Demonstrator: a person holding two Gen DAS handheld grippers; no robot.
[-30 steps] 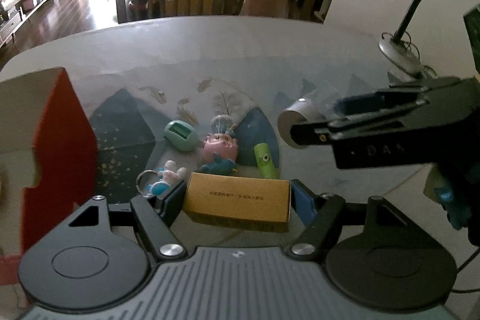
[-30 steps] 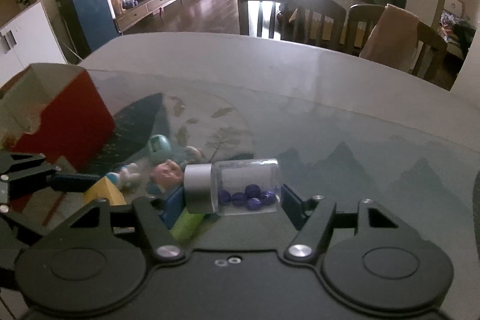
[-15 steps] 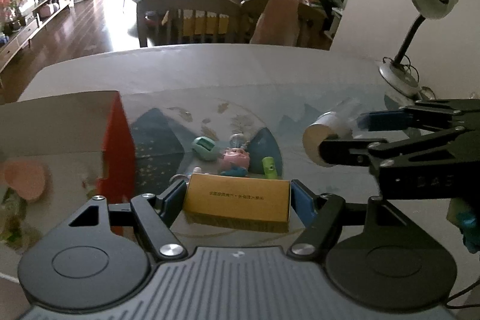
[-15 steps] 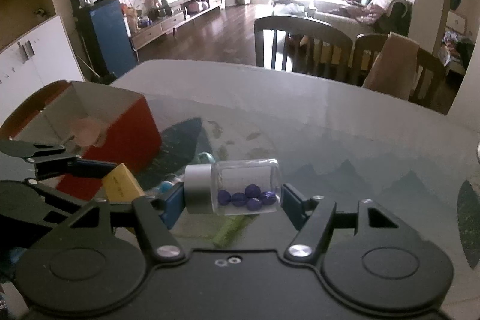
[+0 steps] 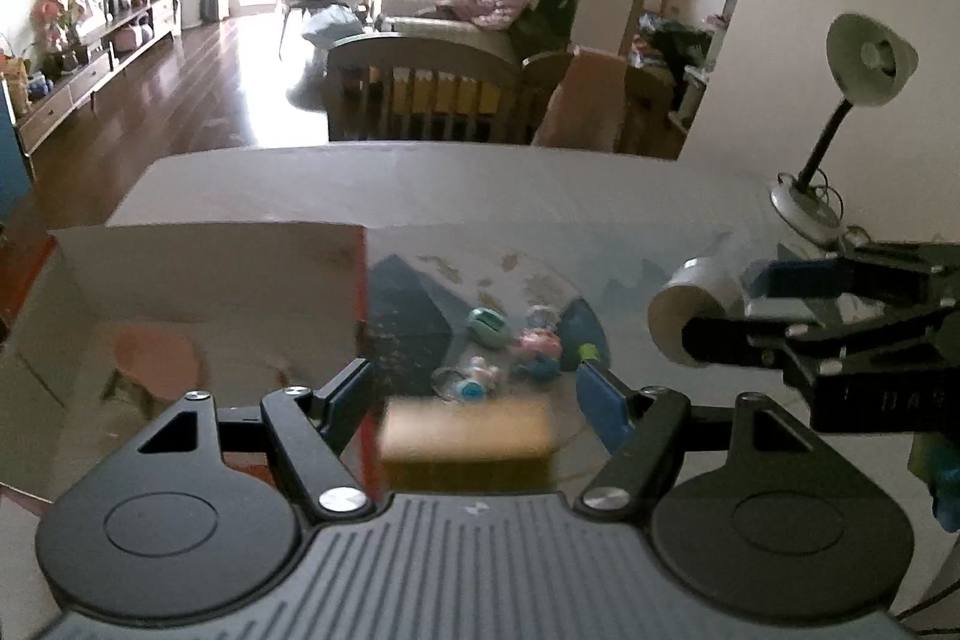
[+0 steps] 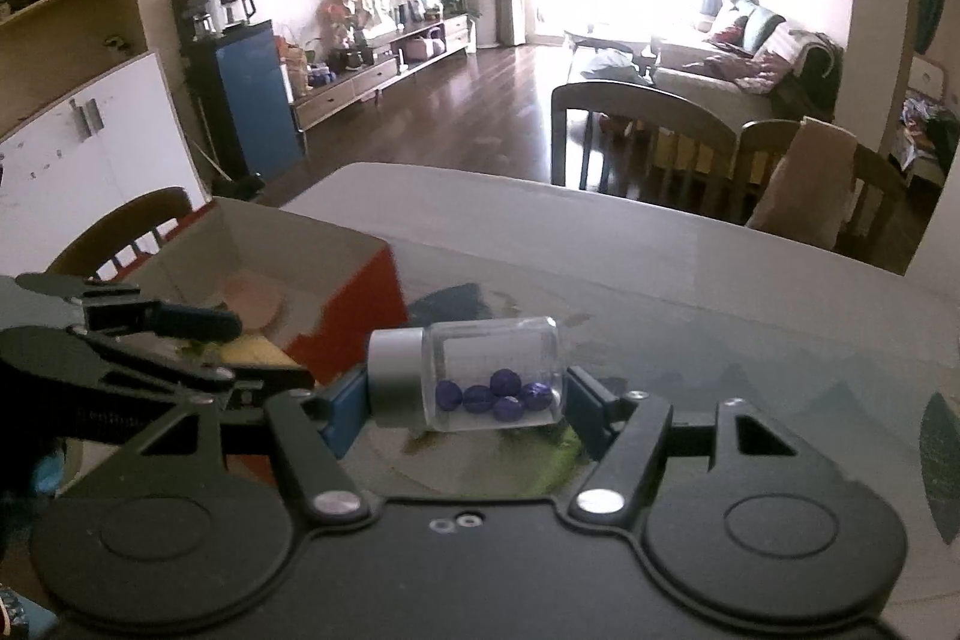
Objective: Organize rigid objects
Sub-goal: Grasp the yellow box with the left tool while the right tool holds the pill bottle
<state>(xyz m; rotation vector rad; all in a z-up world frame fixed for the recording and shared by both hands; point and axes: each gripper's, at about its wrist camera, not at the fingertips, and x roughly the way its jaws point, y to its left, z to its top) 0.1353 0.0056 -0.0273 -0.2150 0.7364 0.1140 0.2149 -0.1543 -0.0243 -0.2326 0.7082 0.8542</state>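
Table (image 5: 420, 184) bears toys (image 5: 540, 343); box (image 5: 210, 268) open.

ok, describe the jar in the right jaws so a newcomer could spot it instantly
Start at the red-sided open cardboard box on the glass-topped table; just right of it, the right gripper holds a small clear glass jar sideways, above the tabletop. Its silver screw cap and the dark blue beads inside set it apart from the yellow box and the toys.

A glass-topped table (image 5: 420, 184) with a painted landscape under the glass carries an open red cardboard box (image 5: 210, 280) on its left — beside it small toys (image 5: 516, 346) lie clustered; a desk lamp (image 5: 840, 130) stands at the far right edge.
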